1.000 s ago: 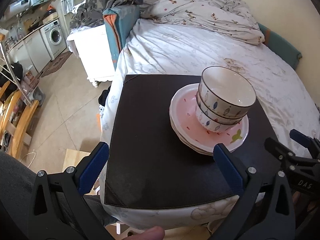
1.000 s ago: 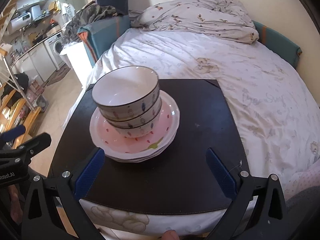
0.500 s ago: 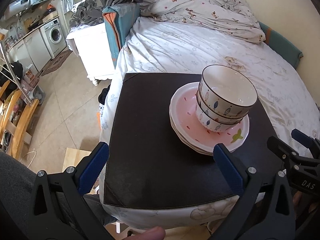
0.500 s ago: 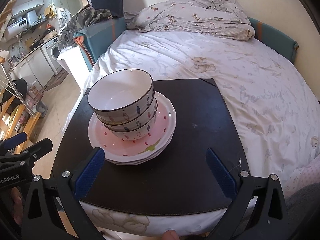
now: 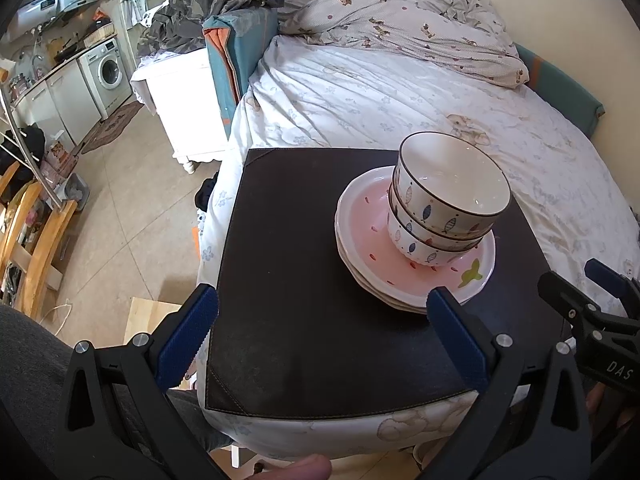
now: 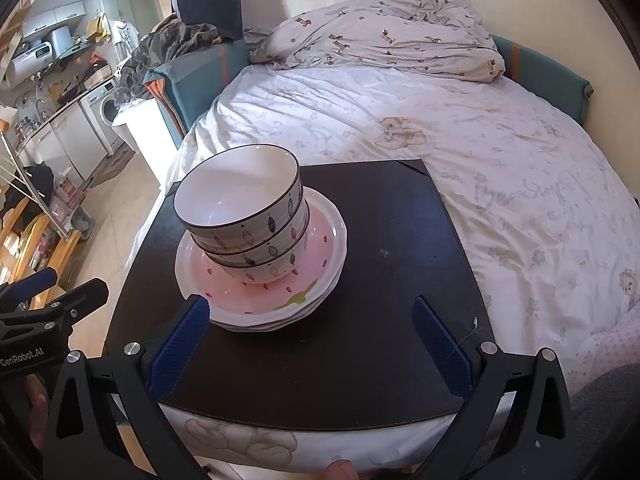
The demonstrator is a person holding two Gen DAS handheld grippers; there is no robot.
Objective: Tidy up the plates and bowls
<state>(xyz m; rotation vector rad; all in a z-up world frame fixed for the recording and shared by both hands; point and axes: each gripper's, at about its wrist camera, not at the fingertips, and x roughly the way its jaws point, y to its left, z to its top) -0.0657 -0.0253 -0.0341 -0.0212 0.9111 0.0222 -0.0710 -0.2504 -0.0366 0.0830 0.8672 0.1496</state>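
A stack of white bowls with fish patterns (image 5: pixel 448 200) (image 6: pixel 244 216) sits on a stack of pink plates (image 5: pixel 372 248) (image 6: pixel 320 256), all on a dark brown mat (image 5: pixel 300 320) (image 6: pixel 380 280) laid on the bed. My left gripper (image 5: pixel 320 328) is open, held back over the mat's near edge, with its right finger just in front of the plates. My right gripper (image 6: pixel 308 336) is open too, its left finger close to the plates' front rim. Neither holds anything. Each gripper shows at the edge of the other's view.
The mat lies on a white bedsheet (image 6: pixel 460 128) with a crumpled duvet (image 6: pixel 380 36) at the far end. A white cabinet (image 5: pixel 188 96) and tiled floor (image 5: pixel 120 220) lie left. A kitchen with a washing machine (image 5: pixel 108 72) is further back. Wooden furniture (image 5: pixel 32 240) stands far left.
Both grippers have drawn back and risen a little, so the stack looks slightly further away. The bowls and plates have not moved. Both grippers stay open.
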